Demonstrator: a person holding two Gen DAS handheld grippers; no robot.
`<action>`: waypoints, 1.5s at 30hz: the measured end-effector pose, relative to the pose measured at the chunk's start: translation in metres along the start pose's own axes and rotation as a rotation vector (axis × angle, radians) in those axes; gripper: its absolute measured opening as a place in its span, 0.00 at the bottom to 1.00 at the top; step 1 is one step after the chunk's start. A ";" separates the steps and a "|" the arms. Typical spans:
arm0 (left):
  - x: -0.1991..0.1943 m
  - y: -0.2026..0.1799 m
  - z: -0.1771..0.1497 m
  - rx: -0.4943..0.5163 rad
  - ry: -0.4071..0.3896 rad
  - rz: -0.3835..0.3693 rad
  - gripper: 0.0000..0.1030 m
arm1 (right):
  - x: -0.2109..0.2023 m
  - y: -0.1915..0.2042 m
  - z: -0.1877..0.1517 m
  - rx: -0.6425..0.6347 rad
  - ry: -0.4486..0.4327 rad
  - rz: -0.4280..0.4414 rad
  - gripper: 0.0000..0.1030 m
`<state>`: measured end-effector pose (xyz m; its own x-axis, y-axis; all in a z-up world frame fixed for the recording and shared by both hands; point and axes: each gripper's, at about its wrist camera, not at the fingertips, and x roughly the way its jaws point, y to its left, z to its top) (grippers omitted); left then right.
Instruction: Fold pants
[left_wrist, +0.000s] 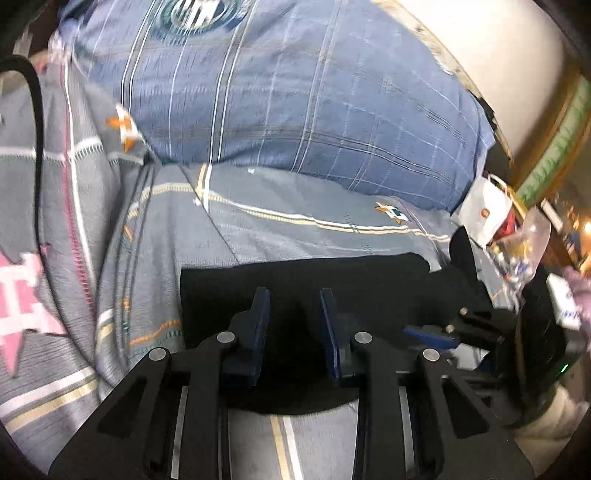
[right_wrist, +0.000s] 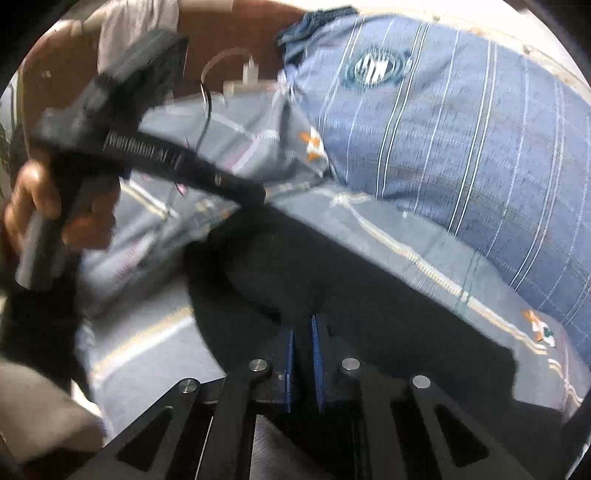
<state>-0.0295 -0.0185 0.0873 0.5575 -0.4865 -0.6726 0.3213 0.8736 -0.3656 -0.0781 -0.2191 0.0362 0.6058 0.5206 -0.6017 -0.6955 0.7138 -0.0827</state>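
Left wrist view, from nine o'clock across: a black cable loops over a grey bedsheet patterned with pink and orange crosses. At six o'clock the left gripper hangs over the black pants, which lie folded flat on the sheet. Its blue pads stand a narrow gap apart with nothing pinched between them. At four o'clock the other tool's blue finger pokes in over the cloth's right end. At twelve o'clock a blue striped pillow rests on the bed, and at three o'clock a white bag and crinkled plastic sit beside the bed, blurred.

Right wrist view, from nine o'clock: a hand grips the handle of the left tool, its black body reaching toward the centre; only this view shows the hand. At six o'clock the right gripper has its pads almost together, just a thin slit between them, empty, above the pants. At two o'clock the pillow fills the frame, and at eleven o'clock a white plug stands against a brown headboard.
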 end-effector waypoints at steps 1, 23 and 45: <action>-0.002 -0.002 -0.003 0.002 0.001 0.007 0.25 | -0.005 0.003 -0.002 0.010 0.000 0.022 0.08; 0.028 -0.045 -0.009 0.035 0.022 0.061 0.38 | -0.104 -0.231 -0.079 0.718 0.072 -0.515 0.46; 0.087 -0.079 -0.024 0.086 0.130 0.039 0.41 | -0.171 -0.219 -0.220 0.957 0.076 -0.616 0.04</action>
<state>-0.0250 -0.1293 0.0423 0.4688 -0.4413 -0.7652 0.3689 0.8849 -0.2843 -0.1144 -0.5680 -0.0173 0.6944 -0.0487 -0.7180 0.3119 0.9195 0.2392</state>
